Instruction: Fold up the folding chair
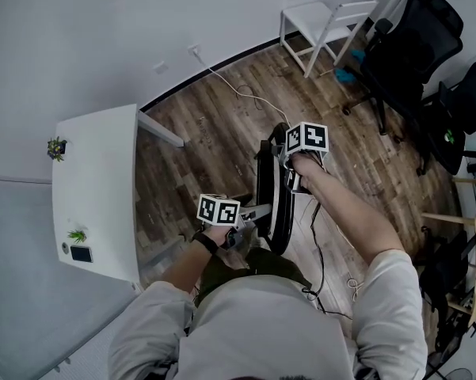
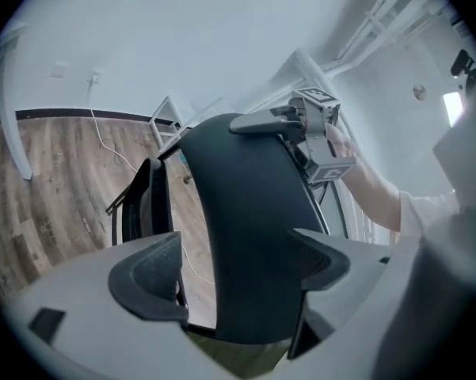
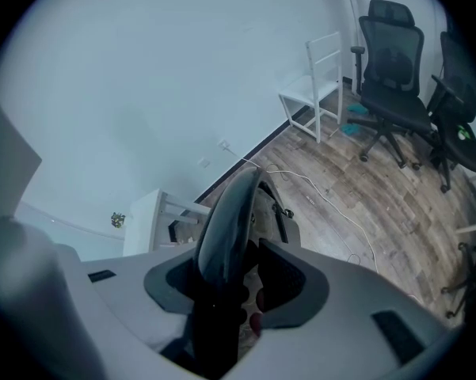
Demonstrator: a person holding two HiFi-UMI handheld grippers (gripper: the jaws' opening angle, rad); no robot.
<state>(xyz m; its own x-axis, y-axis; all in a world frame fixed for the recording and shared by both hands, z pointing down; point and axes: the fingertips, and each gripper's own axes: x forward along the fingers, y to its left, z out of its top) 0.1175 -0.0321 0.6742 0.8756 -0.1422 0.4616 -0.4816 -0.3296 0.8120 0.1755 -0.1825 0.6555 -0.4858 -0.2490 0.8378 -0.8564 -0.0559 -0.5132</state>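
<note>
The black folding chair (image 1: 273,200) stands on the wood floor in front of me, its seat and back brought close together into a narrow upright shape. My right gripper (image 1: 295,176) is shut on the chair's top edge; in the right gripper view the thin black edge (image 3: 226,212) sits pinched between both pads (image 3: 289,271). My left gripper (image 1: 241,229) is at the chair's near left side. In the left gripper view its jaws stand wide, with the curved black panel (image 2: 249,212) between them and floor showing beside the left pad (image 2: 146,271). The right gripper (image 2: 313,129) shows at the panel's top.
A white table (image 1: 95,188) with small plants stands close on the left, against the wall. A white chair (image 1: 325,18) and black office chairs (image 1: 412,54) are at the far right. A white cable (image 1: 238,93) runs across the wood floor beyond the chair.
</note>
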